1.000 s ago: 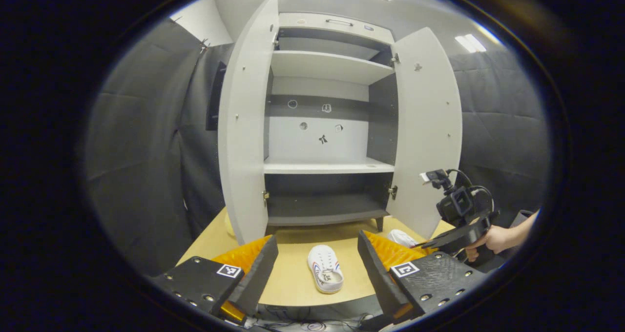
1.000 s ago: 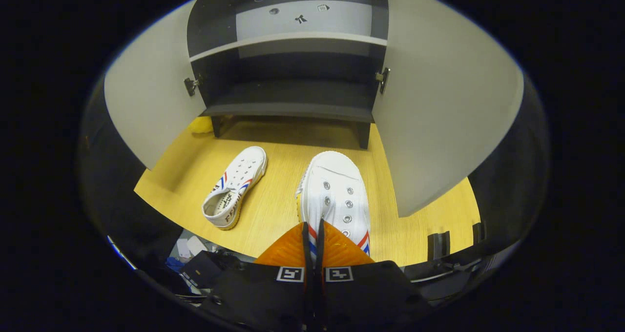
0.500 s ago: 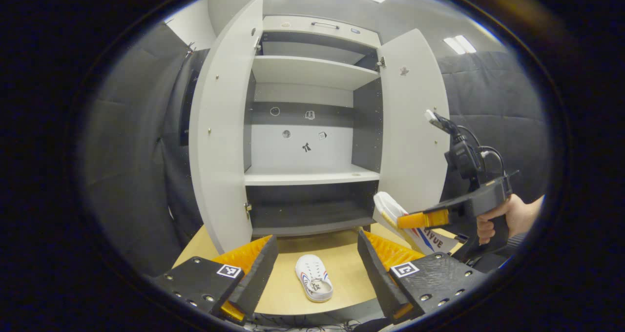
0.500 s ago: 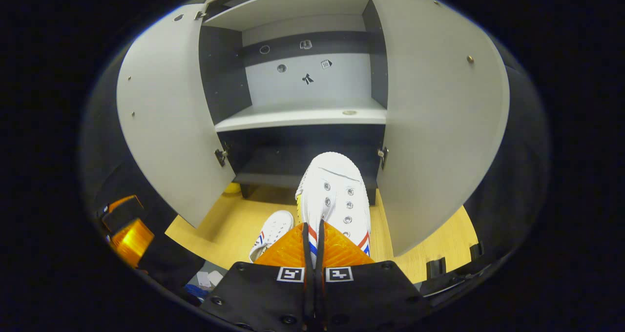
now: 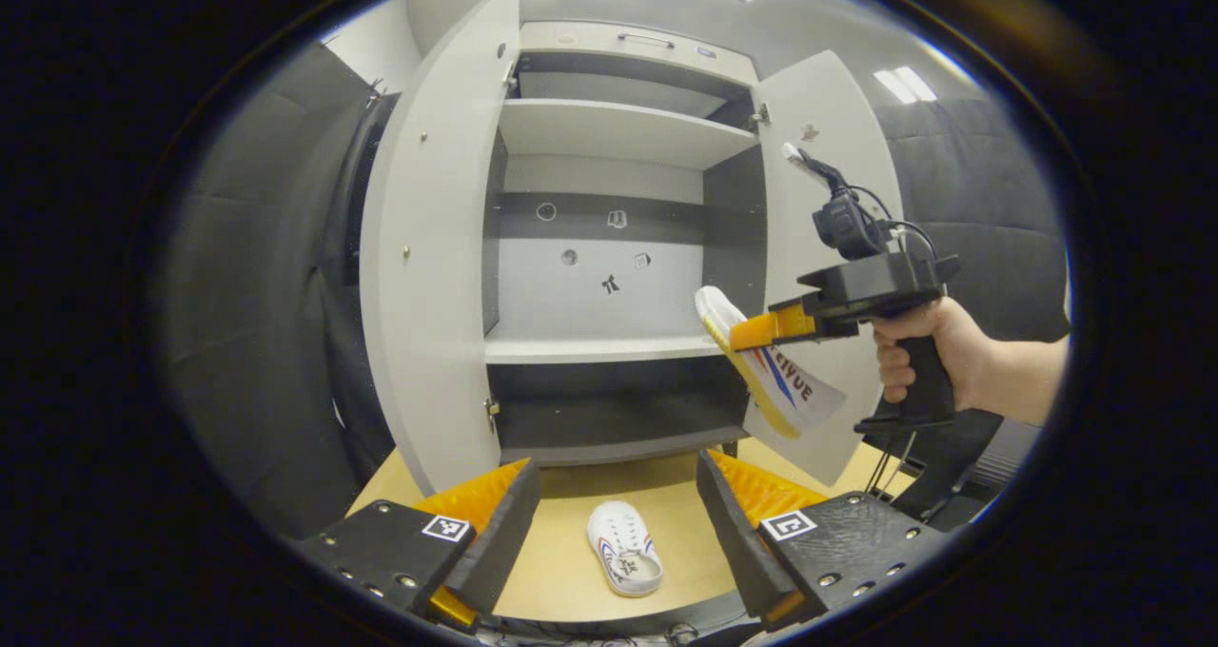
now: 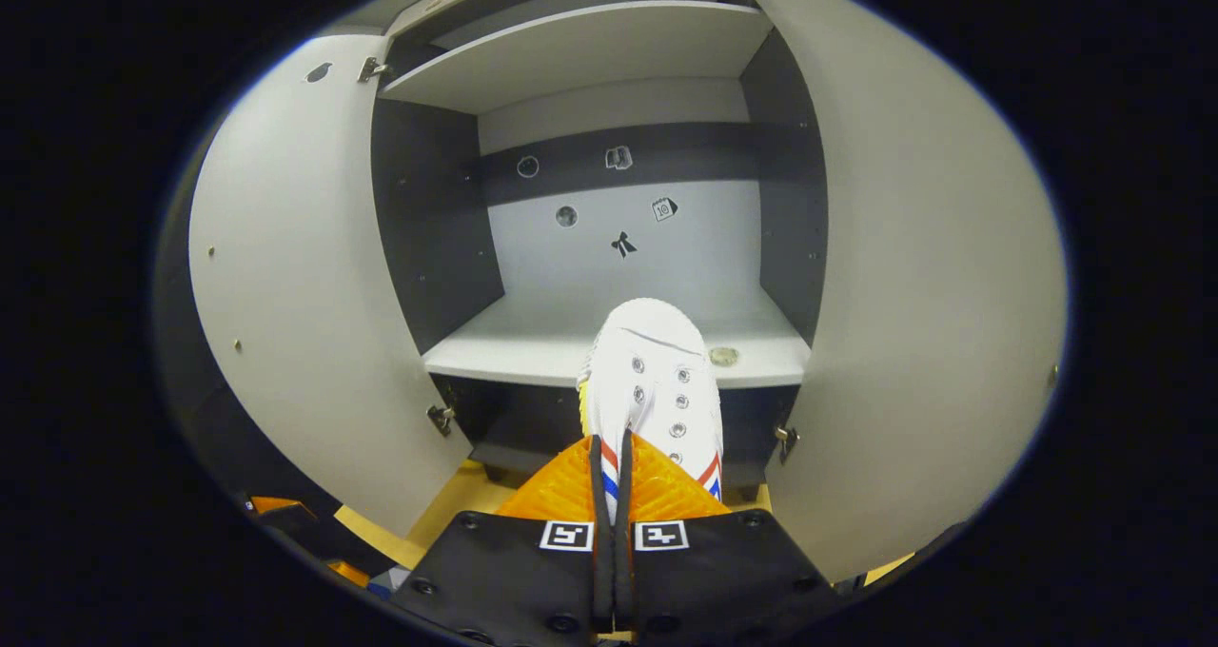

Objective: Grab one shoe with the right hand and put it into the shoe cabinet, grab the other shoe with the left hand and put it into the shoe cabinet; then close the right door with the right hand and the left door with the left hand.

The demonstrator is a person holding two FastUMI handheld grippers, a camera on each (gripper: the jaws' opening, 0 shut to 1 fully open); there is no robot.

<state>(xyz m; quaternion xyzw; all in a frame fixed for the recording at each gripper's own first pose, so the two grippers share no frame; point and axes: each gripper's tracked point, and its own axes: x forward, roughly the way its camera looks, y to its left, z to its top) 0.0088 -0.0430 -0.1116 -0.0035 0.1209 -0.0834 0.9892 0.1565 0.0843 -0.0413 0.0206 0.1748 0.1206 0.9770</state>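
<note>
**A:** Two doors stand wide on the shoe cabinet (image 5: 618,247), the left door (image 5: 433,247) and the right door (image 5: 828,247). What's different from a second ago?

**B:** The lifted shoe (image 6: 652,381). A second back it sat on the wooden table (image 5: 571,552) with the right gripper (image 6: 614,457) already pinched on its heel edge. Now it is up in the air, toe pointing into the cabinet, just in front of the middle shelf (image 6: 533,343). From the left gripper view you can see it hanging toe-up from the right gripper (image 5: 766,328), held by a hand (image 5: 918,352).

**A:** So the first placement is under way?

**B:** I'd say so: the grasp held through the lift, and what's left for this shoe is easing it onto a shelf and letting go.

**A:** Anything in the cabinet yet?

**B:** Every shelf I can see is bare, apart from a small round disc (image 6: 723,355) on the middle shelf, just beside the shoe's toe.

**A:** And the other shoe?

**B:** The second shoe (image 5: 625,561) lies on the table in front of the cabinet, between the fingers of the left gripper (image 5: 618,533), which are spread wide and touching nothing.
</note>
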